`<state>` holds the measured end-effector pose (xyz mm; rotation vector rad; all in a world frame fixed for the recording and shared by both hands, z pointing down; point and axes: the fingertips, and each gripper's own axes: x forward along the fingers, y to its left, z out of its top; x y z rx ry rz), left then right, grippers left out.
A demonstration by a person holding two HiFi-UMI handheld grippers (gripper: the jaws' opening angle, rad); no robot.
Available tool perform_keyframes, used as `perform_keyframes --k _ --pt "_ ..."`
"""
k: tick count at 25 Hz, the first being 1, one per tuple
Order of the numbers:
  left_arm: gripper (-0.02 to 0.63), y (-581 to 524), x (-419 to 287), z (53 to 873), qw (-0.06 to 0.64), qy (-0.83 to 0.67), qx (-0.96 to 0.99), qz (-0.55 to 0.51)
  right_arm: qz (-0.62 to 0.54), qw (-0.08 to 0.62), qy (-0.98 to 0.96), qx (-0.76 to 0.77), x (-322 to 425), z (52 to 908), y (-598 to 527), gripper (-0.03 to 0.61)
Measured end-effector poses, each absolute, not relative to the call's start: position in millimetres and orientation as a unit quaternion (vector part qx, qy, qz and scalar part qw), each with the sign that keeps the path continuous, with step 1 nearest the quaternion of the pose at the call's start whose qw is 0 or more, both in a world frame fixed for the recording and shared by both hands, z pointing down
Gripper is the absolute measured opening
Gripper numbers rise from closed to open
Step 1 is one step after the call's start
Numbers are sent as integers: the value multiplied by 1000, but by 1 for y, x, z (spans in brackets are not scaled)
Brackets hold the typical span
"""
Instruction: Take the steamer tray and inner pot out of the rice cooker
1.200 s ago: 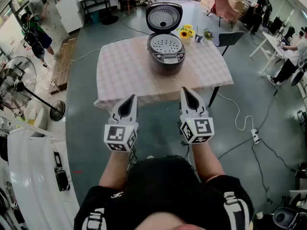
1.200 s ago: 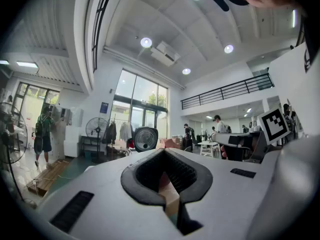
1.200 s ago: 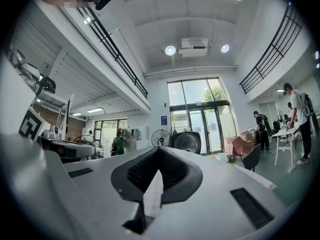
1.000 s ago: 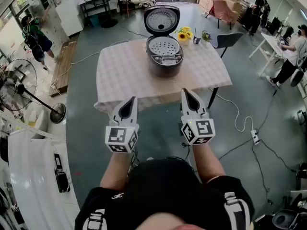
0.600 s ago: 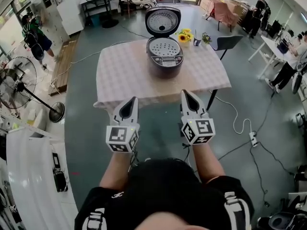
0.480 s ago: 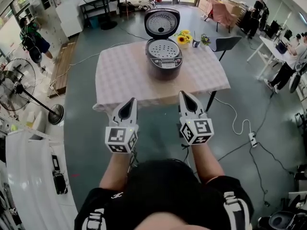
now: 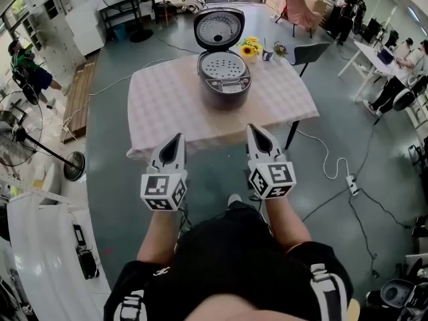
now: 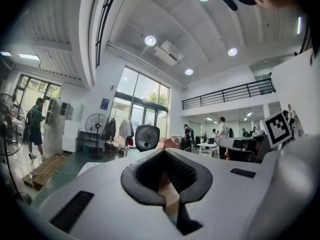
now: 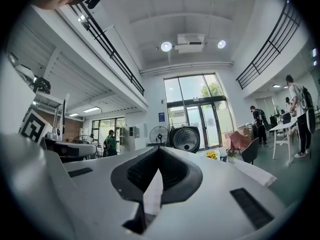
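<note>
Since a second ago the person had stepped nearer the square table under its pale checked cloth (image 7: 167,105), a light shoe tip (image 7: 233,198) newly showing below the grippers, so this was still approach, no removal begun. The left gripper (image 7: 176,141) and right gripper (image 7: 254,132), both white plastic with black ribbed pads and marker cubes, were carried along side by side, pointing level; jaws stayed fully closed and empty on both, nothing between the pads. Both were well apart from the dark, rounded, glossy rice cooker (image 7: 224,85) standing mid-table toward the far side, its domed lid (image 7: 219,29) hinged upright with a metal perforated inner plate. The round grey steamer tray (image 7: 223,65), dotted with holes, sat in the cooker mouth; the inner pot was hidden beneath it, presumably still inside. Jaws would need opening before reaching the tray rim, likely thin and smooth. Yellow sunflowers (image 7: 251,45) stood just behind the cooker.
</note>
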<state>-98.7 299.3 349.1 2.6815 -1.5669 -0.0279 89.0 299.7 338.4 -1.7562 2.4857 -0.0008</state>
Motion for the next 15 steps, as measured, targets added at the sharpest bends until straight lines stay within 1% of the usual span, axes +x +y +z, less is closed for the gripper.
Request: perform_keyframes --k 6,15 --pt "2 273 -94 357 19 -504 863 -3 -5 51 816 -576 93 346 270 -2" --pt "2 173 -81 366 11 -520 854 13 -12 60 818 -573 114 358 161 -2"
